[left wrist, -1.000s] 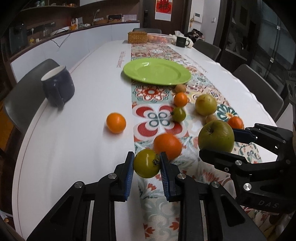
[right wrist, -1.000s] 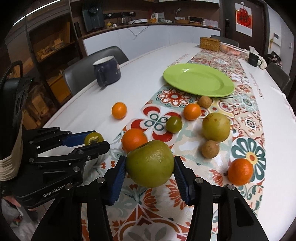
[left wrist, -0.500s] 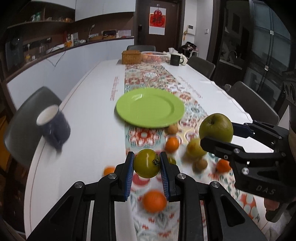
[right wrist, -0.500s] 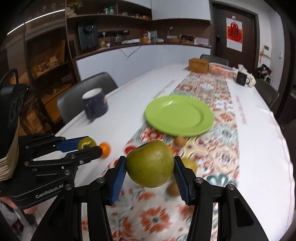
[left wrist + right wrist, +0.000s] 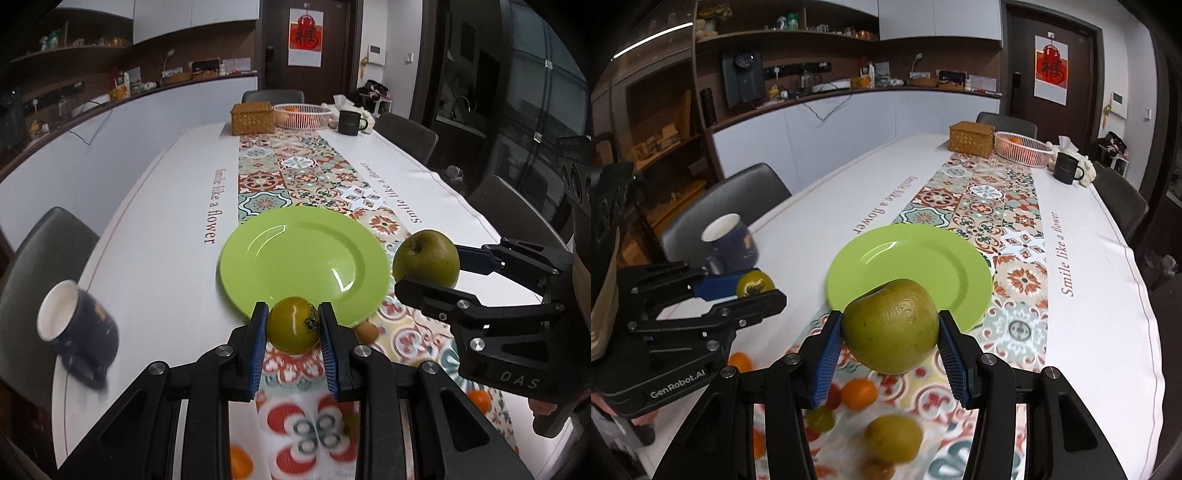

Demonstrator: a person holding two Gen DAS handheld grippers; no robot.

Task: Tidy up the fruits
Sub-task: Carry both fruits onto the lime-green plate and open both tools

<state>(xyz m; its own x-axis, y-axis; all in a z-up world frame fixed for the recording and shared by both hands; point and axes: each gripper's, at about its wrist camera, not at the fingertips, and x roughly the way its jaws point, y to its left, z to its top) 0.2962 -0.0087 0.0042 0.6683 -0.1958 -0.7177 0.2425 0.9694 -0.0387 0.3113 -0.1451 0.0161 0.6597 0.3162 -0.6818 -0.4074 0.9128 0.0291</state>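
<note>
Dining table (image 5: 155, 236), green plate (image 5: 295, 254) at twelve o'clock: left gripper (image 5: 293, 326) pinching green tomato (image 5: 293, 325), right gripper (image 5: 890, 343) pinching green apple (image 5: 891, 325); released high, either likely rolls off.

Left gripper (image 5: 293, 325): jaws clamped on a small green tomato (image 5: 293, 325), held in the air at the near edge of the green plate (image 5: 280, 258). Right gripper (image 5: 891, 326): jaws clamped on a green apple (image 5: 891, 326), beside the left gripper, at the plate's near-right rim.
</note>
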